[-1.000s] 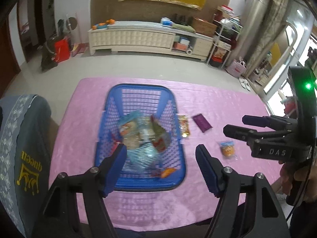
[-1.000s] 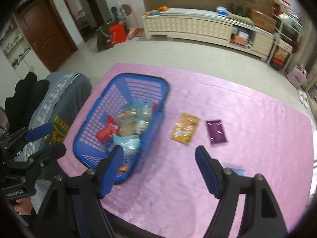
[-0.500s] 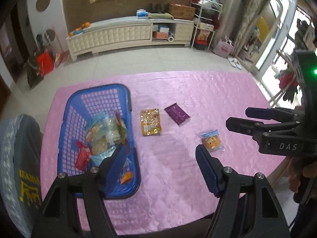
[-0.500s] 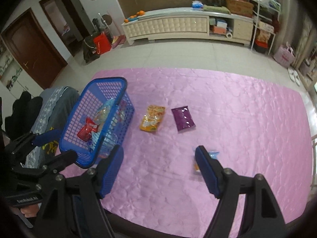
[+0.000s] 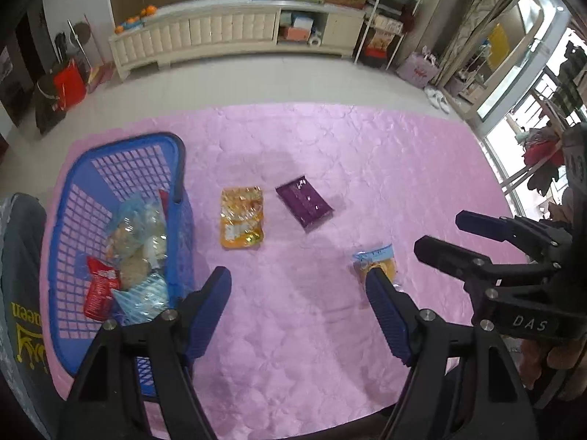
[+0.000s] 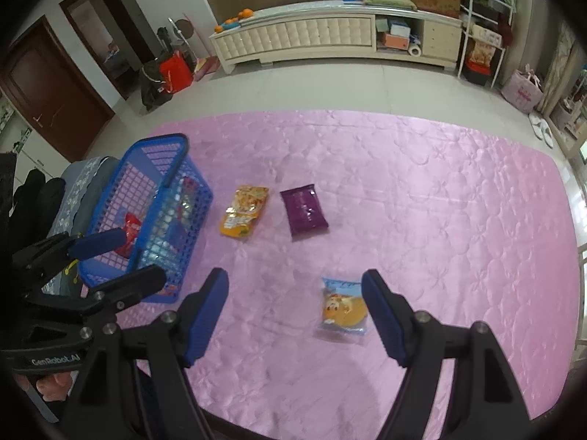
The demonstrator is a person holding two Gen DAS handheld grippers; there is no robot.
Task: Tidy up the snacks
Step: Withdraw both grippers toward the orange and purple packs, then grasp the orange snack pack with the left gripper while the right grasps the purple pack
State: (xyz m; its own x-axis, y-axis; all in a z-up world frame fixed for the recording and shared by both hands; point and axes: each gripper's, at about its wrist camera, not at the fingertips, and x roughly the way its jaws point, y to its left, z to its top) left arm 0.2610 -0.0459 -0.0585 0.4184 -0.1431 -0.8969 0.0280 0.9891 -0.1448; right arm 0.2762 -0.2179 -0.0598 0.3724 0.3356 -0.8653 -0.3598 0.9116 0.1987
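Observation:
A blue plastic basket [image 5: 172, 168] [image 6: 154, 154] holding several snack packs stands at the left of the pink cloth. Three packs lie loose to its right: an orange one [image 5: 242, 217] [image 6: 245, 209], a purple one [image 5: 303, 201] [image 6: 303, 209], and a small blue-topped bun pack [image 5: 374, 262] [image 6: 343, 310]. My left gripper [image 5: 299, 289] hangs open over bare cloth between the basket and the bun pack, nothing between its fingers. My right gripper [image 6: 295, 293] is open too, with the bun pack just inside its right finger [image 6: 381, 310], untouched. Each gripper shows at the edge of the other's view.
The pink-covered table [image 6: 440, 201] ends at a near edge below the grippers. A grey cushioned chair back [image 5: 18, 293] stands against the table's left side next to the basket. Beyond the table lie a tiled floor and a long white cabinet [image 6: 330, 36].
Both grippers have swung rightward from over the basket toward the loose packs and come lower. The basket now sits at the left of each view and the bun pack has come close.

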